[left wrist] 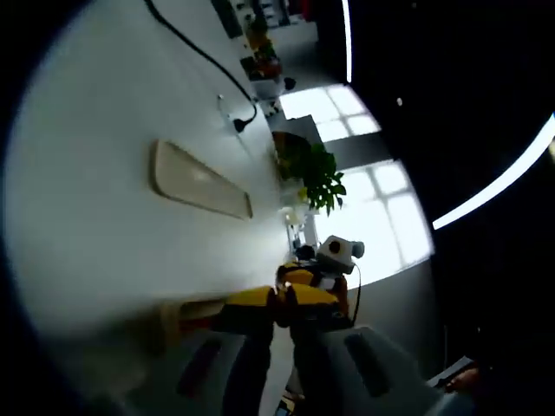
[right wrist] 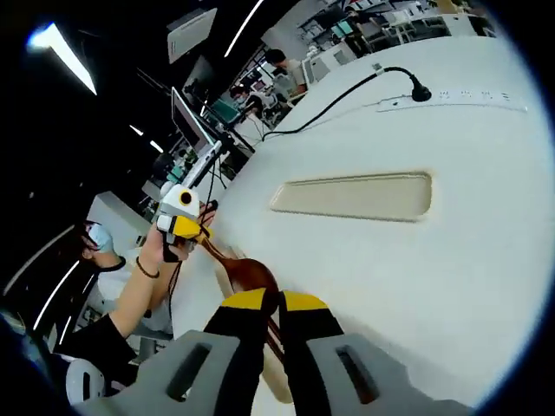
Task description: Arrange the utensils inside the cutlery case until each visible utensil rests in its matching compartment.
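While partly hidden, wooden spoon seemingly touches right gripper fingers.

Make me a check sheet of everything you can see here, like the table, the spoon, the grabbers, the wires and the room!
Surface: white table, mostly bare.
Job's things: long beige cutlery case lies flat on the table, nothing seen inside it; brown wooden spoon sits at the table's near edge.
Clutter: nothing seen.
Grippers: right gripper has its jaws together, seemingly on the spoon's handle; left gripper has its jaws closed, and what they hold cannot be told.
Cables: white power strip with a black cable plugged in, beyond the case.
Surroundings: person beside the table, green plant, bright windows, ceiling light strips, another person at the desks behind.
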